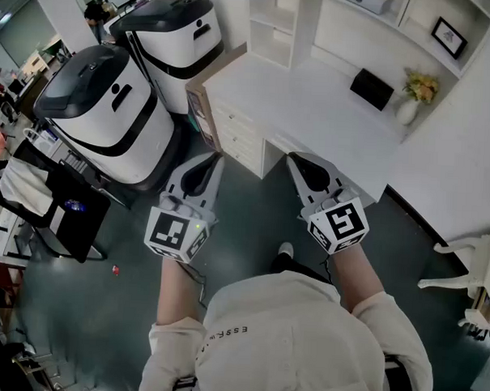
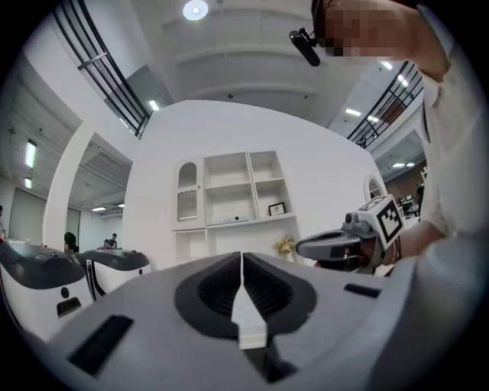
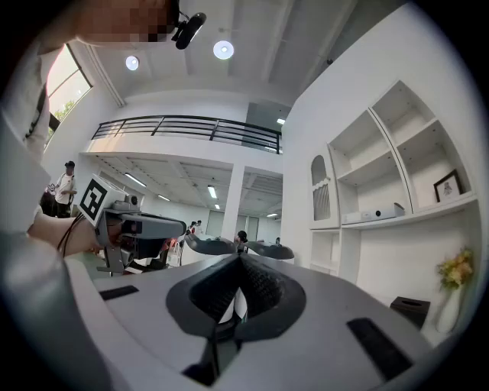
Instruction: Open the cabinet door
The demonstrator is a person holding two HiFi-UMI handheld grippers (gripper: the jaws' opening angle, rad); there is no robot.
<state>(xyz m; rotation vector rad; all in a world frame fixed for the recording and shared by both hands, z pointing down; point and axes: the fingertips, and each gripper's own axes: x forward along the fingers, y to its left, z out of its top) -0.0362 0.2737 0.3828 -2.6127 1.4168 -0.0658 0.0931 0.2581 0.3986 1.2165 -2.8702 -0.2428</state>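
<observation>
Head view: we held the left gripper (image 1: 212, 158) and right gripper (image 1: 297, 160) level, near the white cabinet (image 1: 241, 142) under the desk (image 1: 314, 104) but not touching it. Its fronts looked closed.
Left gripper view: jaws together, nothing between.
Right gripper view: jaws together, empty.
We judged the task unstarted, with reach, grasp and pull all left.
</observation>
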